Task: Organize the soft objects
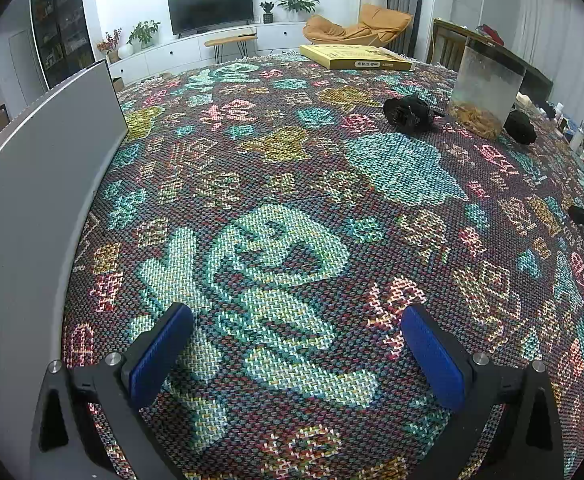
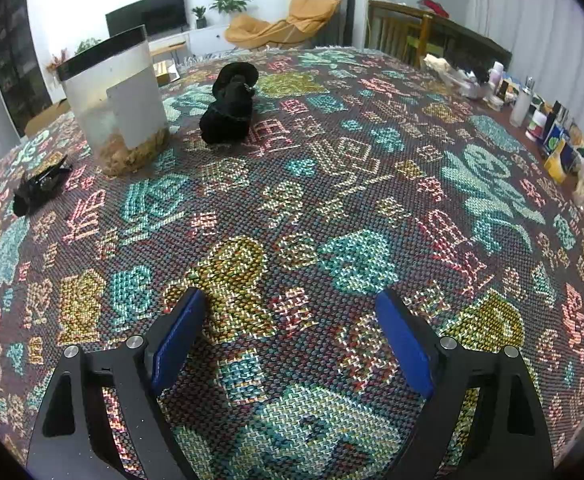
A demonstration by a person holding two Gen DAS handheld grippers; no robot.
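Observation:
Two black soft bundles lie on the patterned woven tablecloth [image 1: 292, 184]. One black bundle [image 1: 409, 114] sits left of a clear plastic tub [image 1: 486, 88]; the other [image 1: 521, 126] lies just right of it. From the right wrist view the larger bundle [image 2: 230, 104] is right of the tub [image 2: 116, 100] and the smaller one [image 2: 40, 188] lies at the far left. My left gripper [image 1: 294, 320] is open over bare cloth. My right gripper [image 2: 290, 304] is also open, holding nothing, well short of the bundles.
A grey panel [image 1: 40, 184] stands along the left edge. A yellow flat box [image 1: 356, 58] lies at the table's far side. Bottles and small boxes [image 2: 540, 120] crowd the right edge. A wooden chair [image 2: 424, 36] stands beyond the far corner.

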